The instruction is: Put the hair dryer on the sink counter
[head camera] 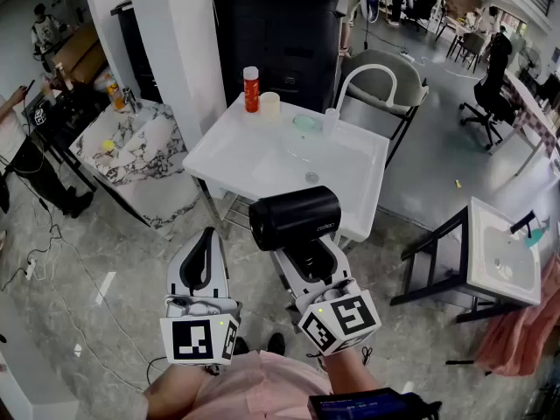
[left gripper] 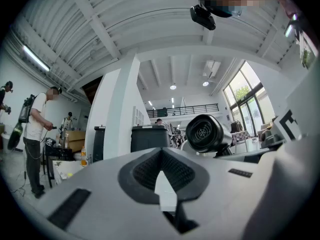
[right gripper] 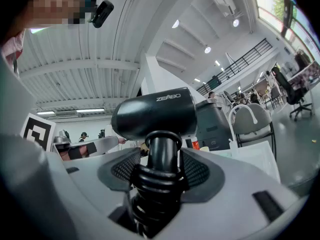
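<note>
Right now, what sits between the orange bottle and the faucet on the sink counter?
The head view shows a cream cylinder, a green dish and a small clear bottle there.

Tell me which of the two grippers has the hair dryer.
The right gripper: its jaws clamp the black hair dryer by its handle. The left gripper is shut and empty.

hair dryer (head camera: 294, 217) at sink counter (head camera: 236, 160) near edge, bottle (head camera: 251, 89) on far edge, chair (head camera: 385, 81) behind

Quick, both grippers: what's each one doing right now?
Left gripper: jaws closed, empty.
Right gripper: jaws closed on the hair dryer handle.
</note>
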The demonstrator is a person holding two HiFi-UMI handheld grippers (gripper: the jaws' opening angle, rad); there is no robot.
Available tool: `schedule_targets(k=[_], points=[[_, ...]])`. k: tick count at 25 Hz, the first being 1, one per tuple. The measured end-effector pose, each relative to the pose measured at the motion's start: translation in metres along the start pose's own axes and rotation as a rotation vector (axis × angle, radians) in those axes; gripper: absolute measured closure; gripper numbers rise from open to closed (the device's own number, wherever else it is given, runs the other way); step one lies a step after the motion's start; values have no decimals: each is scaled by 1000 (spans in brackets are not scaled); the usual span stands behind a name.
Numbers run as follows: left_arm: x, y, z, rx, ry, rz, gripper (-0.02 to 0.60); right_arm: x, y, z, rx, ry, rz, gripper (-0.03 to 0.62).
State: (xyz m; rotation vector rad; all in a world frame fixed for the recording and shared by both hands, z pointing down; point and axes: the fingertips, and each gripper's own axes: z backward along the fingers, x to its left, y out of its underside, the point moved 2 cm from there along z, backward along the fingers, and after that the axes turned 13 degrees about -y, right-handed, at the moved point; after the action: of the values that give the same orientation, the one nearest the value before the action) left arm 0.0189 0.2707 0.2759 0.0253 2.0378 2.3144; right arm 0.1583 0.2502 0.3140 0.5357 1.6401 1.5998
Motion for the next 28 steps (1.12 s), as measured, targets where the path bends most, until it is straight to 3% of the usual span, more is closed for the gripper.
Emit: schedule_targets(k=[16,28], points=[[-1,12,2,27,-44,-8,572,-18,0,1,3,4,-32,342],[29,36,-62,48,-67,-6,572,-53,12,-57,36,15,-50,342]])
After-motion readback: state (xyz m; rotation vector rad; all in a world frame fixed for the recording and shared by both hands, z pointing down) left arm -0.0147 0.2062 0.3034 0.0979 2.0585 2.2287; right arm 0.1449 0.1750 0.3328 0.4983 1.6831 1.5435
